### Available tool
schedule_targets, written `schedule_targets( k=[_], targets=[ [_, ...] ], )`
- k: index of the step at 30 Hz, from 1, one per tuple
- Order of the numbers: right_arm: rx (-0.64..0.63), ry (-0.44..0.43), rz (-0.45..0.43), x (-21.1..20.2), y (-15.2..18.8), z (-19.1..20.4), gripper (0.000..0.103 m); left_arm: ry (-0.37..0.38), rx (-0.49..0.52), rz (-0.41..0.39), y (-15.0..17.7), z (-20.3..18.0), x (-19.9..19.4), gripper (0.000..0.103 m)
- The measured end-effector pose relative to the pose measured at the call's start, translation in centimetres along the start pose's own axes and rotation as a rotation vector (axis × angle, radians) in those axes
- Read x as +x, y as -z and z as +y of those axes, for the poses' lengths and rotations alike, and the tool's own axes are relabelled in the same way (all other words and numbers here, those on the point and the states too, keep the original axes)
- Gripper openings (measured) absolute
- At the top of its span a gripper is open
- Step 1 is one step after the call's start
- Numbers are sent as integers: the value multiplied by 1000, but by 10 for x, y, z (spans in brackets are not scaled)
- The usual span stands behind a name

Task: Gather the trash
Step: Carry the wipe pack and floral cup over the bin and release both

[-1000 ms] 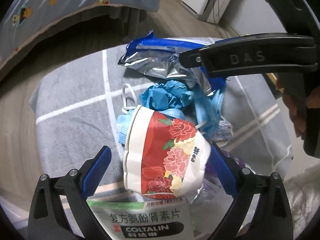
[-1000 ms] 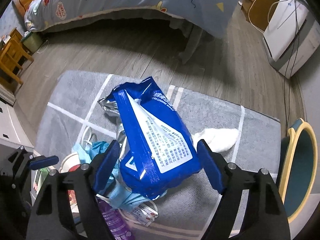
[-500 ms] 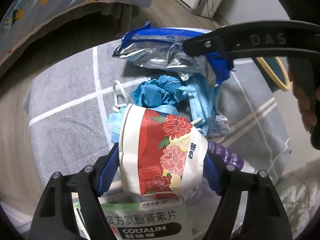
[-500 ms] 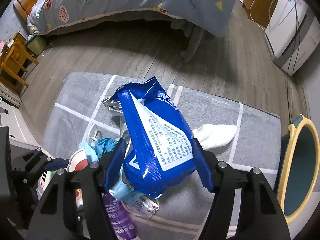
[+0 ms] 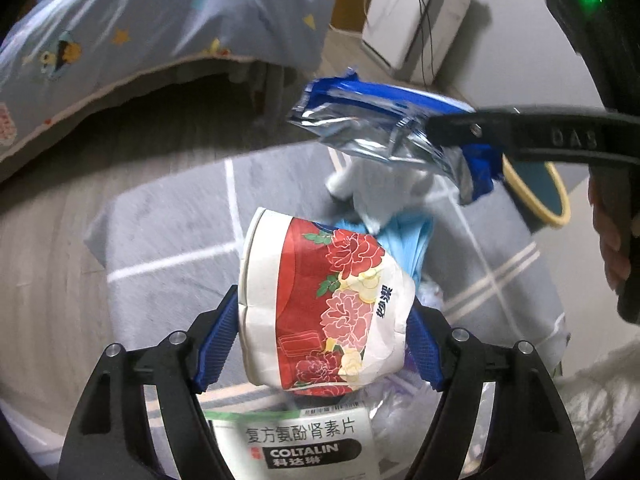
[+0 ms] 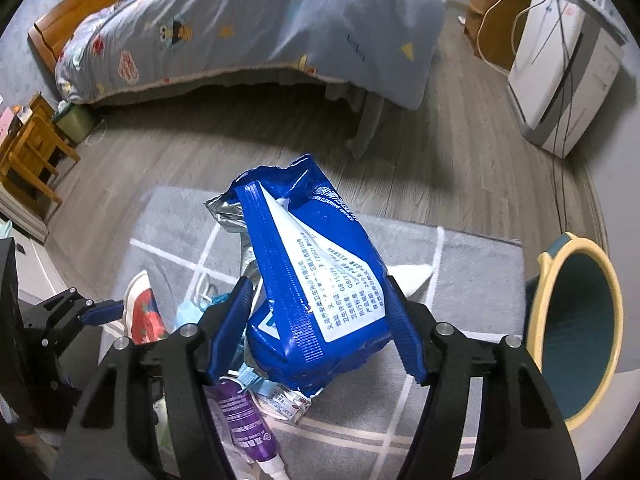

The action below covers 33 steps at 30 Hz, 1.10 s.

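Observation:
My left gripper (image 5: 322, 316) is shut on a crushed paper cup (image 5: 320, 280) with red flowers, held above the grey rug (image 5: 168, 240). My right gripper (image 6: 320, 304) is shut on a blue wet-wipes pack (image 6: 316, 256), also lifted off the rug. In the left wrist view the pack (image 5: 372, 124) hangs at the upper right from the other gripper's black finger. The right wrist view shows the cup (image 6: 144, 312) at the left. A teal bin with a yellow rim (image 6: 576, 332) stands on the right.
Left on the rug are a medicine box (image 5: 304, 440), blue face masks (image 5: 404, 236), a white tissue (image 5: 384, 184) and a purple tube (image 6: 244, 420). A bed (image 6: 248, 28) lies beyond, a white appliance (image 6: 560, 64) at the back right, and a person's hand (image 5: 612, 240) at the right edge.
Both grippers closed, the left on the cup and the right on the wipes pack, then rose with them off the trash pile. The pile now sits lower in both views.

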State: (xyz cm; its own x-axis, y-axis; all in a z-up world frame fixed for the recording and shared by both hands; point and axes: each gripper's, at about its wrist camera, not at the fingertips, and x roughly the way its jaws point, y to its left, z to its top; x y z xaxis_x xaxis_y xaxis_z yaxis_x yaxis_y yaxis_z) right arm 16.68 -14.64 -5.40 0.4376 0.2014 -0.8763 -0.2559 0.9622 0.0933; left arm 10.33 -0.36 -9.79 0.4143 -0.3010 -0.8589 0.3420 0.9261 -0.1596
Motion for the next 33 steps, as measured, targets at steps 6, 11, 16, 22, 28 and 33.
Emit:
schedule_targets(
  k=[6, 11, 16, 22, 28, 33],
  targets=[
    [32, 0, -68, -33, -1, -10, 65, -27, 7, -88, -13, 0, -24, 76],
    [51, 11, -116, -57, 3, -22, 65, -50, 19, -138, -24, -5, -38, 76],
    [70, 14, -155, -75, 7, -38, 65, -47, 21, -168, -34, -9, -45, 76],
    [84, 36, -168, -89, 15, -62, 65, -39, 19, -180, -44, -21, -43, 76],
    [113, 60, -176, -99, 27, -92, 65, -36, 42, -176, -50, -39, -36, 76],
    [142, 79, -182, -110, 41, -122, 65, -34, 61, -168, -54, -54, -29, 76]
  ],
)
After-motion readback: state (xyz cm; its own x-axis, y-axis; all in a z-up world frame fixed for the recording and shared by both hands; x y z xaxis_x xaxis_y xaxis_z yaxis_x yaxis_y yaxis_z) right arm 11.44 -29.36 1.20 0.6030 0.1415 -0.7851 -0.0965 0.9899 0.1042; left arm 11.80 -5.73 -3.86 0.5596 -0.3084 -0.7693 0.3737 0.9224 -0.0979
